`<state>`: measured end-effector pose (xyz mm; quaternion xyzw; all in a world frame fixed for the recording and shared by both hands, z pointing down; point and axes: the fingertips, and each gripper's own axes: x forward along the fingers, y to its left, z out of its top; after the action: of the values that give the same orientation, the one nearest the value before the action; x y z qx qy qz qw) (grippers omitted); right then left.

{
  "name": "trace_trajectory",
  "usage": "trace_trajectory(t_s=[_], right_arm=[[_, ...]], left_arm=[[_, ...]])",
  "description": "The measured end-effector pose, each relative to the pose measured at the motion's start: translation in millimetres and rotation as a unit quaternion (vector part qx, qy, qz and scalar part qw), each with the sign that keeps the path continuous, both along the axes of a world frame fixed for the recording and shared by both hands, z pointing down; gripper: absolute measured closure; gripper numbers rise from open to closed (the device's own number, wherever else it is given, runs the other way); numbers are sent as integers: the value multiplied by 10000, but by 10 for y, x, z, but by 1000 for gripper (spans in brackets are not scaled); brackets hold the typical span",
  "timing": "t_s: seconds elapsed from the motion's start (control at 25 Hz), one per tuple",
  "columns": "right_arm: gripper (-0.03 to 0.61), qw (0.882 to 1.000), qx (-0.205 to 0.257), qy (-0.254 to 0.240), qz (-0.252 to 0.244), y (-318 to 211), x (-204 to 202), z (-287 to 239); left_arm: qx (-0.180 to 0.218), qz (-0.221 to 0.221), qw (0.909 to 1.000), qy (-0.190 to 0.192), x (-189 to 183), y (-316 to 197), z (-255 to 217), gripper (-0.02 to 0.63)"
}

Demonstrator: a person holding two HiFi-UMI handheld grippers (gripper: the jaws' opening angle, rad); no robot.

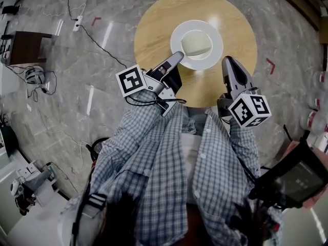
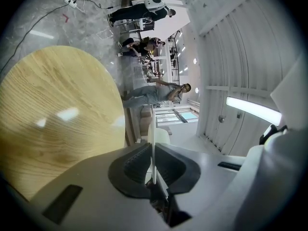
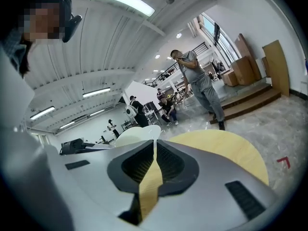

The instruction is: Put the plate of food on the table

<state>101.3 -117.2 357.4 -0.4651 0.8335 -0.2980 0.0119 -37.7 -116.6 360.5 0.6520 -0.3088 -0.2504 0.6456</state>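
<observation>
Round white ceramic plate (image 1: 214, 28) with pale food looks set down on round light-wood table (image 1: 154, 19). Left gripper (image 1: 177, 55) clenched on plate rim. Right gripper (image 1: 227, 60) closed, empty, just beside plate. Remaining: release rim, withdraw.

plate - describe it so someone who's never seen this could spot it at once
Find the round wooden table on the grey floor. The plate lies near its middle: round, white, with a pale portion of food on it. It is the only thing on the table, and the left gripper's fingers pinch its near rim.
</observation>
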Motion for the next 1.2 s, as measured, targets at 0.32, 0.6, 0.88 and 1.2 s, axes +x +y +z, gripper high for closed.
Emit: trace_trajectory(t_s=[0.32,0.6,0.88,1.2], right_arm=[[563,9895,-585,-1318,45,44,-65,40],[506,9824,-932,-1609,-192,-5,-183,46],[508,9761,-1081,-1875,-203,-64,-186,84],[508,9801,-1135,-1622,-151,-131,-143,165]], left_arm=[[9,140,9999,79,-21,-14,51,594],[11,159,9998,111,-27,-99,39,594],[18,209,9997,115,7,-129,96,594],[-77,318,9994,80,59,-223,179,594]])
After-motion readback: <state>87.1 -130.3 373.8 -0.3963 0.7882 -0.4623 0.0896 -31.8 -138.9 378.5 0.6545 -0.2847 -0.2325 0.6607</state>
